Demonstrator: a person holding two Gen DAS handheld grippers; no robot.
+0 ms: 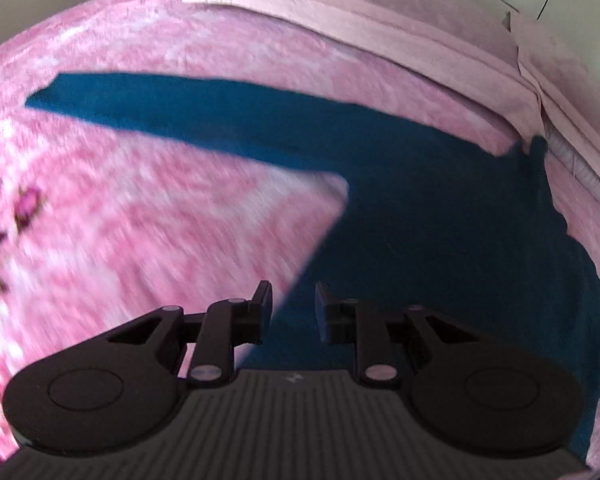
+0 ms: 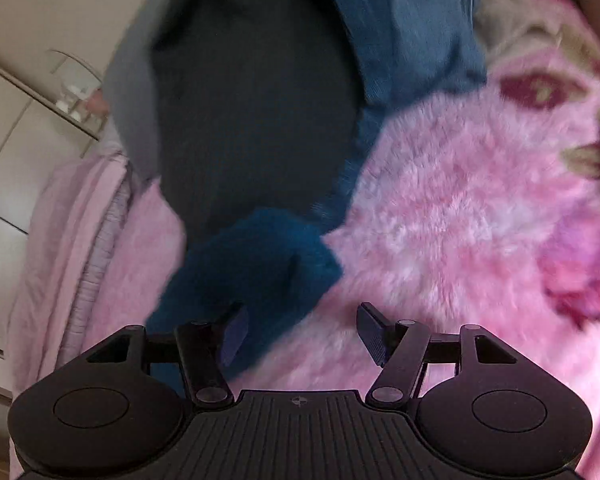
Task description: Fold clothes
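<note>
A pink fluffy blanket (image 1: pixel 148 216) carries the teal garment (image 1: pixel 420 208), its sleeve running ahead-left of the left gripper (image 1: pixel 293 308), which hangs slightly parted, empty, at the hem. Right gripper (image 2: pixel 300 334) gapes wide, empty, a teal corner just ahead-left.

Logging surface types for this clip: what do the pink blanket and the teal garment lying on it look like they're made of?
The pink blanket looks like long-pile plush or fleece: fluffy, tufted fibres catching light, with a printed flower pattern. The teal garment looks like a matte soft fabric, possibly cotton or fleece; it lies flat and shows no sheen. Motion blur hides its weave, so that stays uncertain.
</note>
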